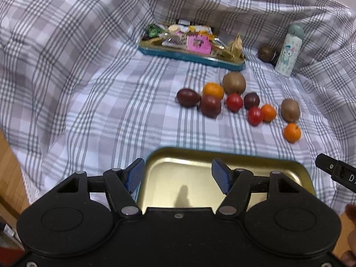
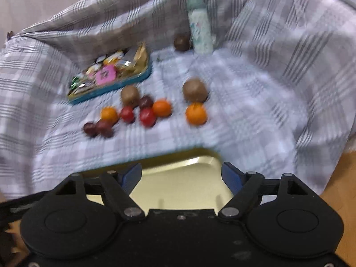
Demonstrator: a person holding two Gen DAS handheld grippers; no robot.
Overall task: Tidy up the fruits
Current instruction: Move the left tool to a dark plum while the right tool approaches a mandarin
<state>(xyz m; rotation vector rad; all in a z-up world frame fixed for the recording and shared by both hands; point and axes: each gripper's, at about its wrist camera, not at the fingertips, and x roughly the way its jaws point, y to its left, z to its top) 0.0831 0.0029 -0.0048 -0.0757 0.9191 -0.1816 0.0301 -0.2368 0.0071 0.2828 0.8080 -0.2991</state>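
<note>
Lettering is showing only on the black arm (image 1: 338,175) poking in at the right edge of the left wrist view, where a white "D" is readable and the rest is running out of frame. An owl-like cartoon figure is decorating the pale bottle (image 1: 289,51) standing at the back. Checked grey-and-white cloth (image 1: 89,89) is covering the whole surface and rising in folds behind; wooden floor (image 1: 9,166) is peeking out at the lower left.

The fruits (image 1: 233,102) are lying loose in a cluster mid-cloth: oranges, red and dark maroon pieces, and brown kiwis, several touching. A filled teal tin (image 1: 191,55) is sitting behind them. An empty gold tray (image 1: 189,178) is lying nearest the cameras.

The left gripper (image 1: 178,175) is hanging over the tray, jaws apart, holding nothing. The right gripper (image 2: 182,175) is likewise spread wide and empty.
</note>
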